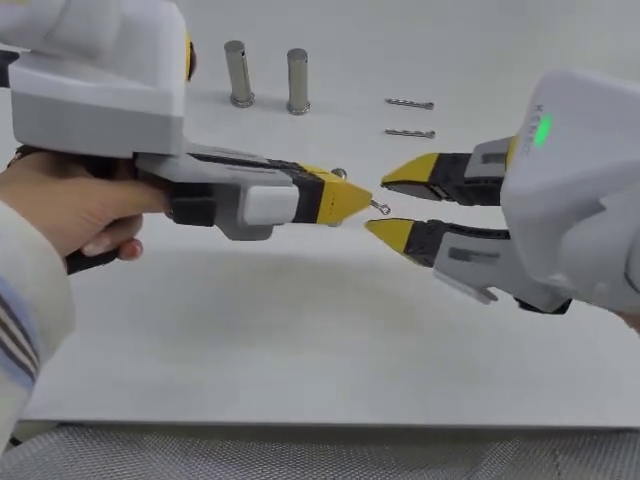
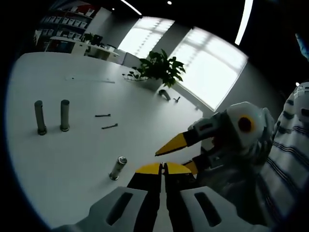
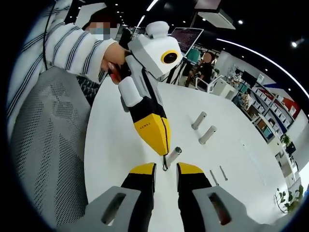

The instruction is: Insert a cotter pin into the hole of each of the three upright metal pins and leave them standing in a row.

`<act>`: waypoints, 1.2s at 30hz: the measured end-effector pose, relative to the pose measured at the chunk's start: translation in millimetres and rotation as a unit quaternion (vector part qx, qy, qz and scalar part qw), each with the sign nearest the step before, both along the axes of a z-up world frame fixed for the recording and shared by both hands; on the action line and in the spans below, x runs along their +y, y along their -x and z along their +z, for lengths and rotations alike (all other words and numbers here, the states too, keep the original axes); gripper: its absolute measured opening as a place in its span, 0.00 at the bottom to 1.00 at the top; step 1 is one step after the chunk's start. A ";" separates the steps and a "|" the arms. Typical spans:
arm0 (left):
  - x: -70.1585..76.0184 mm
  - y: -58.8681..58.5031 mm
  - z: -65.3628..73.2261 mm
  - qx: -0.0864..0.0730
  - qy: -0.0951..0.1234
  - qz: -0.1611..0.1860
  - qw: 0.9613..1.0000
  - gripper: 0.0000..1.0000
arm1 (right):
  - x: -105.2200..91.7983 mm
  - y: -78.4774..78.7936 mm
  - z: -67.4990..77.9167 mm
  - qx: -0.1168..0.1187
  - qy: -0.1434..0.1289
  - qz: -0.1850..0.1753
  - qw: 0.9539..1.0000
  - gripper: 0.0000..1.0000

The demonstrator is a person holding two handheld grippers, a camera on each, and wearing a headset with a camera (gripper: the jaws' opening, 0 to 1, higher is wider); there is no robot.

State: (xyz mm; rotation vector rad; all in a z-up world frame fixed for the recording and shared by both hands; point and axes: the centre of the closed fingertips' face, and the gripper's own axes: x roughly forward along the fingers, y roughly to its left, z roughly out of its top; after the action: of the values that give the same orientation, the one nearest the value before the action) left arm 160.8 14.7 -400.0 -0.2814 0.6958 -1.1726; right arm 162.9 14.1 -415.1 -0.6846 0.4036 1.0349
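Left hand-held gripper (image 1: 364,198) pinches a cotter pin (image 1: 381,208) — right hand-held gripper (image 1: 377,205) gapes just beside.

Legible text: none. Small dark lettering is showing on the yellow jaw of the left gripper (image 3: 165,152), unreadable. A faint marking is sitting beside the green light (image 1: 541,131) on the right gripper (image 1: 377,204), unreadable.

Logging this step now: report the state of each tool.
Left tool: closed, holding a cotter pin at its tips.
Right tool: open, gripping nothing.
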 end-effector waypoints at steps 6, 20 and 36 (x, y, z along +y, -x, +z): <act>2.3 2.4 3.7 -0.040 -0.012 -0.021 0.999 0.00 | -3.5 4.9 -5.7 0.089 -0.055 -0.014 0.994 0.15; -9.2 16.4 10.8 -0.172 -0.026 -0.106 0.979 0.00 | -3.1 14.6 -5.0 0.171 -0.120 -0.023 0.978 0.06; -7.4 31.2 8.0 -0.212 -0.045 -0.174 0.960 0.00 | 3.1 31.5 -9.7 0.175 -0.093 0.028 0.980 0.00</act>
State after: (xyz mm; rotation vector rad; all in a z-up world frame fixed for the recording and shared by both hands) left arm 129.7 7.3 -392.0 0.1785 0.4242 -1.4727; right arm 131.4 17.2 -424.7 -0.3461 0.5853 1.2341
